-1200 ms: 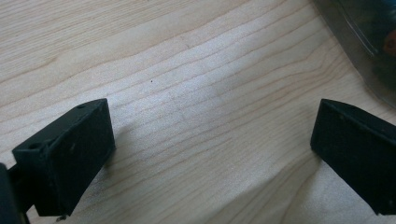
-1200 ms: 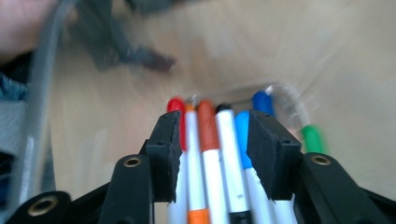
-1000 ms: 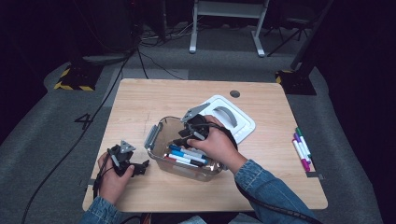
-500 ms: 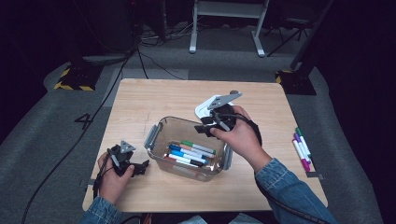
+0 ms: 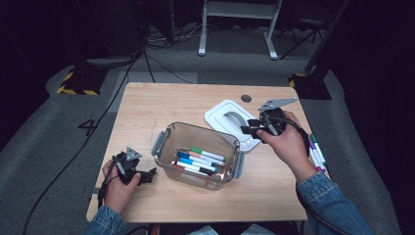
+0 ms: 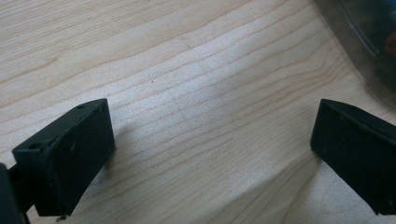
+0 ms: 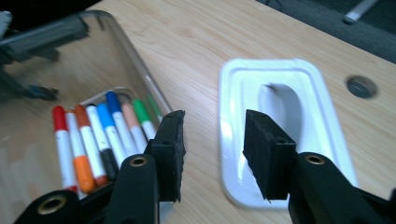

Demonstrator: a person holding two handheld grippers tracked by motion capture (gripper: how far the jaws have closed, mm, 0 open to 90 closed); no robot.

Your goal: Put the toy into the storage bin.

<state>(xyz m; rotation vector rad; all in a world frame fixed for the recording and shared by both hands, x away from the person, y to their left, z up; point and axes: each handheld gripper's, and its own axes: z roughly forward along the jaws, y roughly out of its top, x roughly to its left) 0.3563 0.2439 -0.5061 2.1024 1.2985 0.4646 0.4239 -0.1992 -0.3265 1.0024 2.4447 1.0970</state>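
Beside the box (image 5: pixel 198 156) of pens (image 5: pixel 199 161), the right gripper (image 5: pixel 250 130) is hovering empty over the white lid (image 5: pixel 222 113), jaws closing; it should be gripping the rim squarely.

Denim sleeves, black left gripper (image 5: pixel 147 176) and right gripper (image 5: pixel 246 130) with grey three-cornered plates, blocky jaws, brass-ringed screw holes, trailing black cables.
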